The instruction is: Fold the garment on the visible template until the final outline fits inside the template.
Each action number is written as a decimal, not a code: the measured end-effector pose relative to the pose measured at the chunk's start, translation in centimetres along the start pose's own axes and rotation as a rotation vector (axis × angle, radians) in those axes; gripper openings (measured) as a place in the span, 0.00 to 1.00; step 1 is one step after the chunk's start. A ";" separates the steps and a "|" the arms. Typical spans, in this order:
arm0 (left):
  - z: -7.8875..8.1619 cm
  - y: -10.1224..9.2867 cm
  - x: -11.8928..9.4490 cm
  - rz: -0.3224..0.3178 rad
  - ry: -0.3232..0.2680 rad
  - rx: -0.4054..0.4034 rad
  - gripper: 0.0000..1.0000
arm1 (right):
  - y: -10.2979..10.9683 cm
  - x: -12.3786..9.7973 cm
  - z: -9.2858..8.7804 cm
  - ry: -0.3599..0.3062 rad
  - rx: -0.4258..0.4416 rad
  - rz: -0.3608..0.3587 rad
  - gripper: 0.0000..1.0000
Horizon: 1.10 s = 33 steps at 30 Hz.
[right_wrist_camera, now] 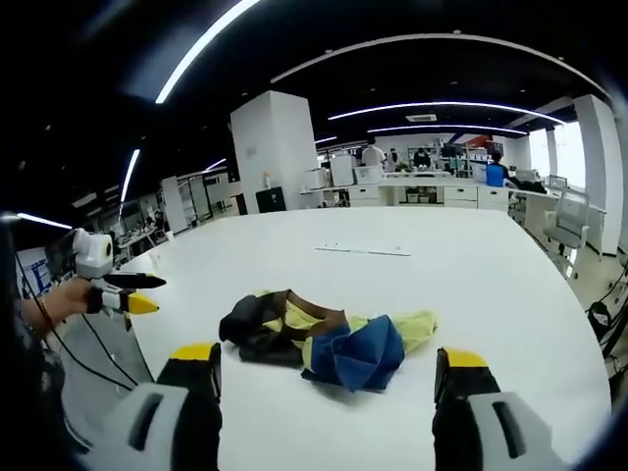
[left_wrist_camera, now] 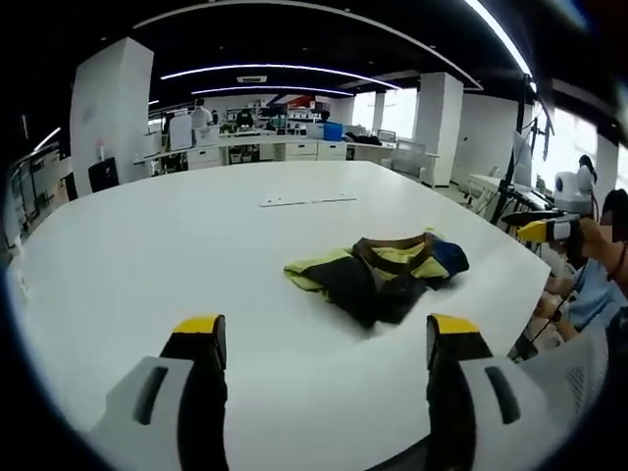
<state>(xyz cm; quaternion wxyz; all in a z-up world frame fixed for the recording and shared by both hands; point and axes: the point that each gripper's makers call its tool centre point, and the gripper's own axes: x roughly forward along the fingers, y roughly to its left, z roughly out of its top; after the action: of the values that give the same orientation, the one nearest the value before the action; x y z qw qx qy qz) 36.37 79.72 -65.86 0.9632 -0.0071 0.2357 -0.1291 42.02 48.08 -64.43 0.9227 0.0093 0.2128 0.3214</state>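
Lying crumpled, one garment (left_wrist_camera: 381, 275) on one table (left_wrist_camera: 196, 255), two tools (left_wrist_camera: 324, 343) (right_wrist_camera: 326, 373) both gaping

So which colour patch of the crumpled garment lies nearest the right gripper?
The blue patch of the crumpled multicolour garment on the white table. It faces the right gripper, while the dark brown part and yellow patch lie off to the sides.
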 end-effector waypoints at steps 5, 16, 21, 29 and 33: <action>0.4 -0.4 0.4 -0.010 0.004 0.013 0.76 | 0.0 0.4 -0.4 0.022 -0.003 0.020 0.82; 1.8 -3.3 2.9 -0.104 -0.009 -0.042 0.63 | 1.0 1.9 -0.5 0.033 0.051 0.090 0.50; 2.1 -4.1 4.4 -0.116 -0.007 -0.039 0.56 | 1.6 3.1 -1.6 0.065 0.064 0.122 0.42; 1.1 -5.0 7.1 -0.127 0.045 0.004 0.37 | 1.4 4.6 -3.3 0.107 0.060 0.146 0.32; 0.4 -5.3 8.4 -0.133 0.071 0.021 0.32 | 0.8 5.4 -3.9 0.124 0.048 0.138 0.27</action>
<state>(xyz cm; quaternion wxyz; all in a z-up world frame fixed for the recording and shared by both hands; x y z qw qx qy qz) 42.46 72.44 -68.91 0.9435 -0.0079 0.2674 -0.1957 43.80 51.49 -69.90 0.8829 0.0262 0.2759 0.3791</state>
